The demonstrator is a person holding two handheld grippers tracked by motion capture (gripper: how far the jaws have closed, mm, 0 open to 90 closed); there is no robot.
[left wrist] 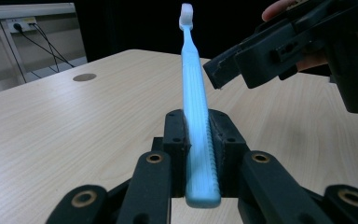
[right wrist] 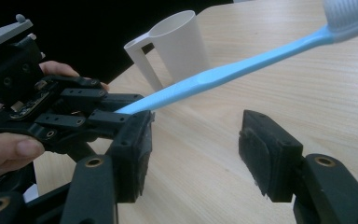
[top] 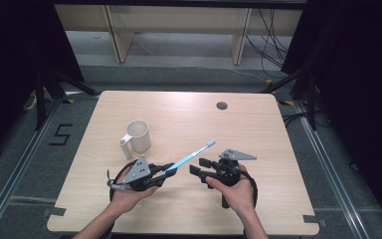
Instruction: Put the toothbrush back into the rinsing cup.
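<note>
My left gripper (top: pixel 168 170), lower centre of the high view, is clamped on the handle end of the blue toothbrush (top: pixel 191 157), brush head up and angled toward frame right. My right gripper (top: pixel 195 167) sits just beside it, jaws spread wide w/ nothing between them. Looks like a handover or a drop into the white cup (top: pixel 138 136), centre-left; I'd judge it best to keep the left clamp firm and close the right mid-handle, square to the shaft. Pale wood table (top: pixel 258 124), cable hole upper centre, dark curtains both sides, grey floor w/ a taped "5" (top: pixel 61 134) at left.
</note>
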